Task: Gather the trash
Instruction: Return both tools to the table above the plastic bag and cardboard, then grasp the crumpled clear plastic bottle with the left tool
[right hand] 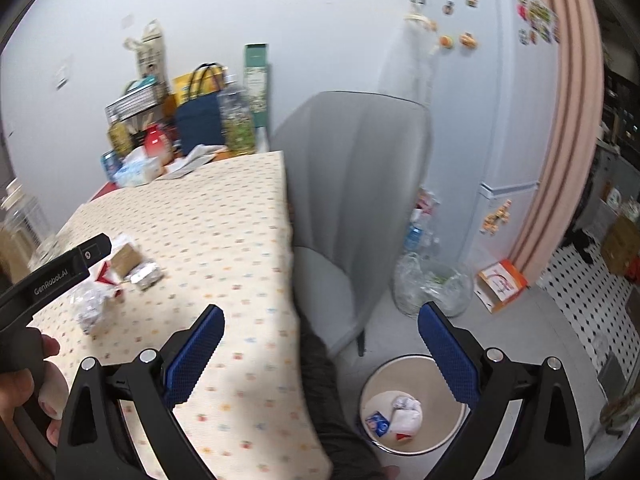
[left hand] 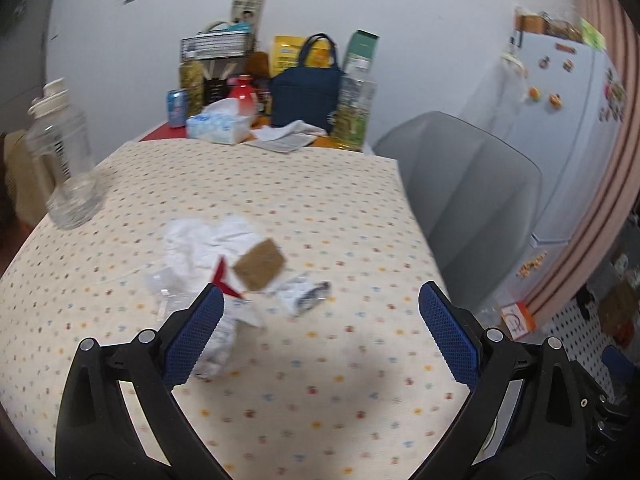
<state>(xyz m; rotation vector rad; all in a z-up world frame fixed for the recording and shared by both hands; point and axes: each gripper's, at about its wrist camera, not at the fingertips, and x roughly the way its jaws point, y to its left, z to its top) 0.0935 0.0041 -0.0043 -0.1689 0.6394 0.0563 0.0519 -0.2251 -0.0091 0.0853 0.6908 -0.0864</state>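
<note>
With both the left claw (left hand: 320, 308) and right claw (right hand: 321, 330) being held wide and empty, one scrap from the litter pile (left hand: 236, 268) on the worktop (left hand: 340, 208) is best being approached squarely, then carried to the bin (right hand: 412, 404).

The left wrist view is looking down along the counter (left hand: 320, 200) toward the wall. The right wrist view is sitting at its edge, facing the chair (right hand: 360, 184) and bin (right hand: 412, 400). Both are sharing the counter.

Motion-blurred trash pile (left hand: 240, 268), contents unclear
</note>
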